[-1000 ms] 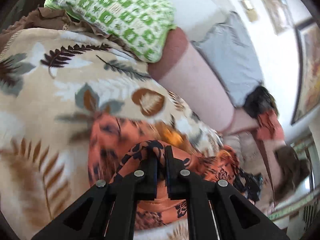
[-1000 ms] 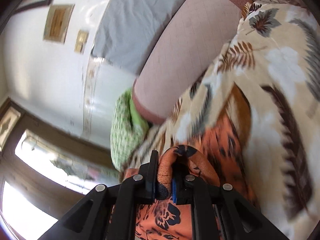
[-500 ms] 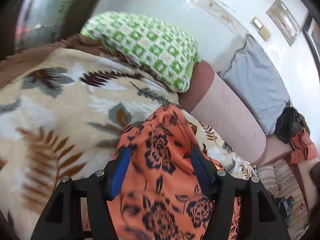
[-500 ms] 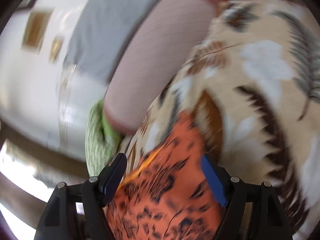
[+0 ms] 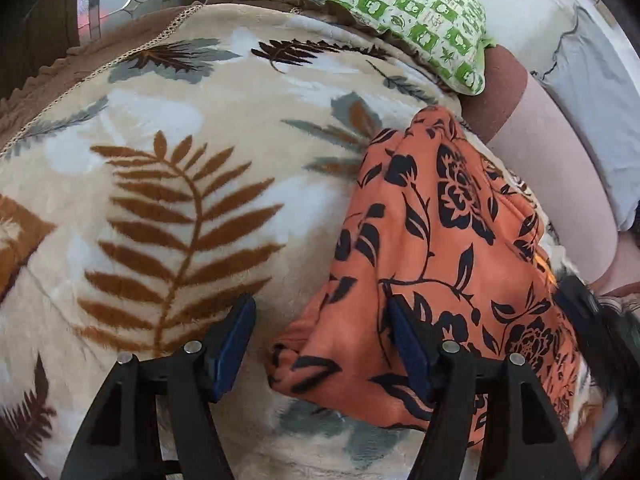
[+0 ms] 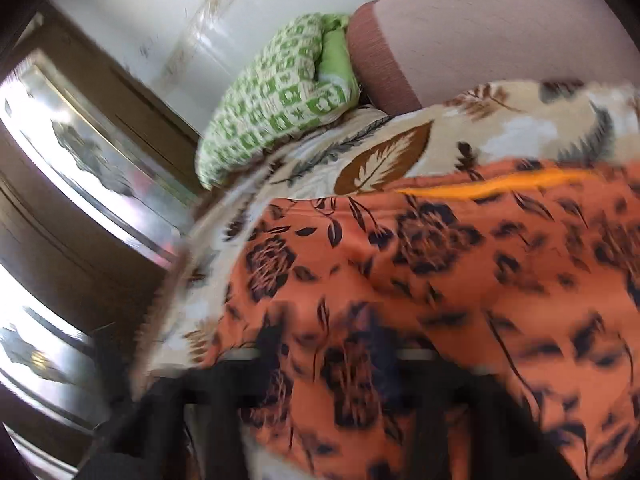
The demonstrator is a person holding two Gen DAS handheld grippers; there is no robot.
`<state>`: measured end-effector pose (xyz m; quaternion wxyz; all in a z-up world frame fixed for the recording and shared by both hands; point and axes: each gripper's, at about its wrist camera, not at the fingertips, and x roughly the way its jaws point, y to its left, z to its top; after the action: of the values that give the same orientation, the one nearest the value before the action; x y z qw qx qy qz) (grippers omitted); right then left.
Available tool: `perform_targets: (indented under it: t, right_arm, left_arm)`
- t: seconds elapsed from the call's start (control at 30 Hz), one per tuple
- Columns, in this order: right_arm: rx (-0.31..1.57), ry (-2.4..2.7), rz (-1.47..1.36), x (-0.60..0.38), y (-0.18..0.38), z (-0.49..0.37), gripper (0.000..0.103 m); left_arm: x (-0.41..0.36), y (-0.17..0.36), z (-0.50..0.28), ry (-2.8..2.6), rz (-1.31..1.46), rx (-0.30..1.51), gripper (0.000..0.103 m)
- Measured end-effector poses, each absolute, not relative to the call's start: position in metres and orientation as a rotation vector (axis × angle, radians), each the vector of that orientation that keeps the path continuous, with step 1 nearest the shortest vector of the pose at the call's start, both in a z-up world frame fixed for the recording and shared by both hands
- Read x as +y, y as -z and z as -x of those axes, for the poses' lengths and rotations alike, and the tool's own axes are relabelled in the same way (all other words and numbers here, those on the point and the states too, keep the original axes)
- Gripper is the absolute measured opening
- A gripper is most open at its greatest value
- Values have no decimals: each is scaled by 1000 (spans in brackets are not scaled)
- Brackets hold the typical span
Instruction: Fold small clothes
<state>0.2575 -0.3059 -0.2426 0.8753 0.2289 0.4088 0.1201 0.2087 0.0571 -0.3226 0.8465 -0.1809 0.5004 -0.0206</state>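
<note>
An orange garment with a black flower print [image 5: 440, 248] lies folded on a cream leaf-patterned blanket [image 5: 160, 168]. My left gripper [image 5: 320, 332] is open and empty, its blue-padded fingers [image 5: 236, 332] standing over the garment's near left corner. In the right wrist view the same garment [image 6: 440, 280] fills the lower half. My right gripper [image 6: 332, 364] is badly blurred; its fingers appear spread wide over the cloth, holding nothing.
A green and white patterned pillow [image 5: 400, 12] lies at the blanket's far end, also in the right wrist view [image 6: 272, 108]. A pink bolster [image 5: 552, 168] runs along the right side against a grey cloth. Glass doors [image 6: 80, 160] stand to the left.
Both grippers were shut on the garment a second ago, then opened and let it go. Both have since drawn back, and the garment lies flat on the blanket.
</note>
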Motion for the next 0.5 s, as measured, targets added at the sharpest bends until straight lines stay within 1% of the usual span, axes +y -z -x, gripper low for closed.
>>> perform_targets:
  t: [0.17,0.3,0.4,0.5]
  right_arm:
    - [832,-148,-338,-290,234,-316,24]
    - [956,-127,-212,-285,235,-352,26]
    - [1077,-206,-159,-274,248,-365,26]
    - [1131,-99,-58,-259,268,-383,26]
  left_arm:
    - [62,324,-213,91,359,1065,69]
    - [64,319,-218,112,354,1071,69]
    - [65,319,-225,114,342,1072,69]
    - [63,319,-229,108,302,1061,69]
